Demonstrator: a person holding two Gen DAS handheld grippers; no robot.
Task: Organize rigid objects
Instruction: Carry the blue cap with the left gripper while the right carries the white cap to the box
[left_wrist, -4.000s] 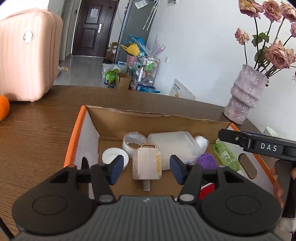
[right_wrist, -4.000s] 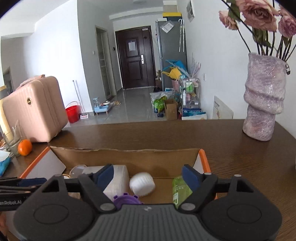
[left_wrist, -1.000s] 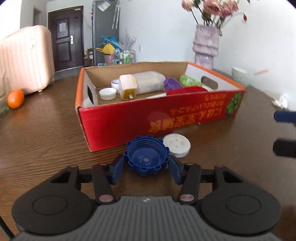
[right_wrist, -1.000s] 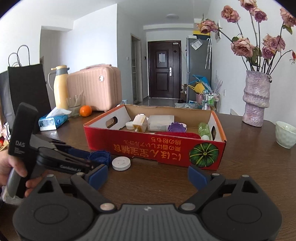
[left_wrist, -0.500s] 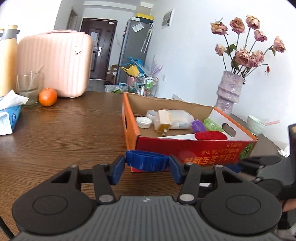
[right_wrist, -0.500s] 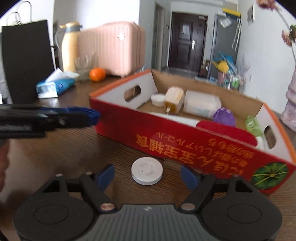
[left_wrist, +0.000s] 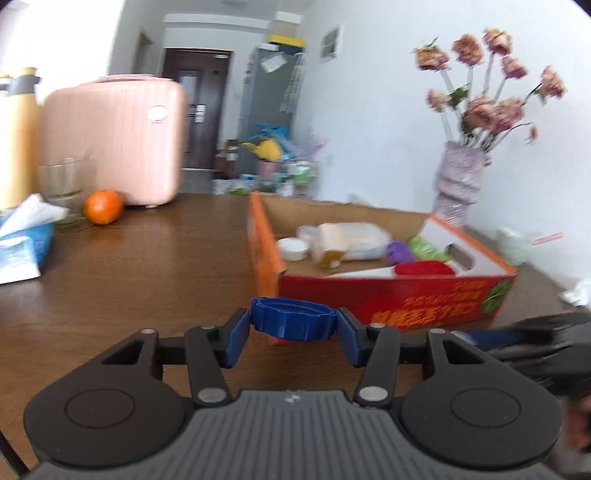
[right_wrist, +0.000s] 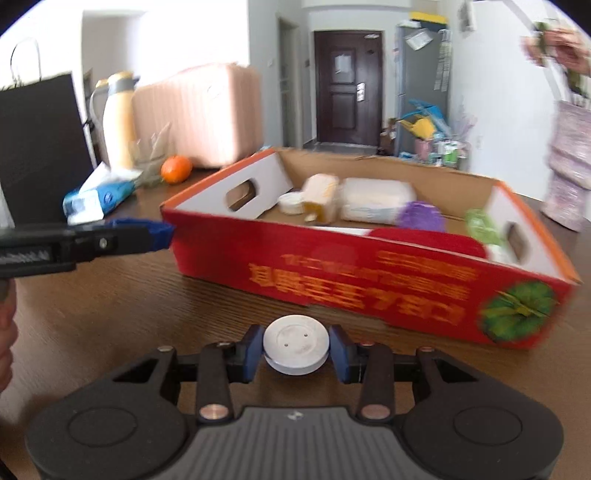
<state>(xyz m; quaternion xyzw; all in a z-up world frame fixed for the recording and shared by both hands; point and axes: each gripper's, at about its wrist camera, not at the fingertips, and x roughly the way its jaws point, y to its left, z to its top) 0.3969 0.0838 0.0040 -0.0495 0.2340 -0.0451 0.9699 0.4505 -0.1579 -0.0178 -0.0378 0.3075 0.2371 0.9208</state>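
The table (left_wrist: 147, 258) is dark brown wood, and on it a pink suitcase (left_wrist: 114, 140) stands at the far side with an orange (left_wrist: 102, 211) just in front of it. A vase (left_wrist: 460, 184) of dried roses stands behind the box. The box (right_wrist: 369, 273) is a red carton, open on top, with a handle hole cut in each end wall; inside it lie a clear tub (right_wrist: 376, 201), a cream bottle (right_wrist: 320, 199), a white lid (right_wrist: 290, 203), a purple piece (right_wrist: 421, 218), something red (right_wrist: 428, 242) and a green bottle (right_wrist: 482, 225) (motion blur smears them all).

The left gripper (left_wrist: 293, 326) is clamped on a blue cap (left_wrist: 293, 325), pads pressed on either side of its ribbed rim, the cap lifted clear of the table in front of the box's near corner. The right gripper (right_wrist: 296, 349) has just been closing its jaws, and they now press both sides of a white disc (right_wrist: 296, 349) just in front of the box's long red wall; whether the disc touches the table cannot be told.
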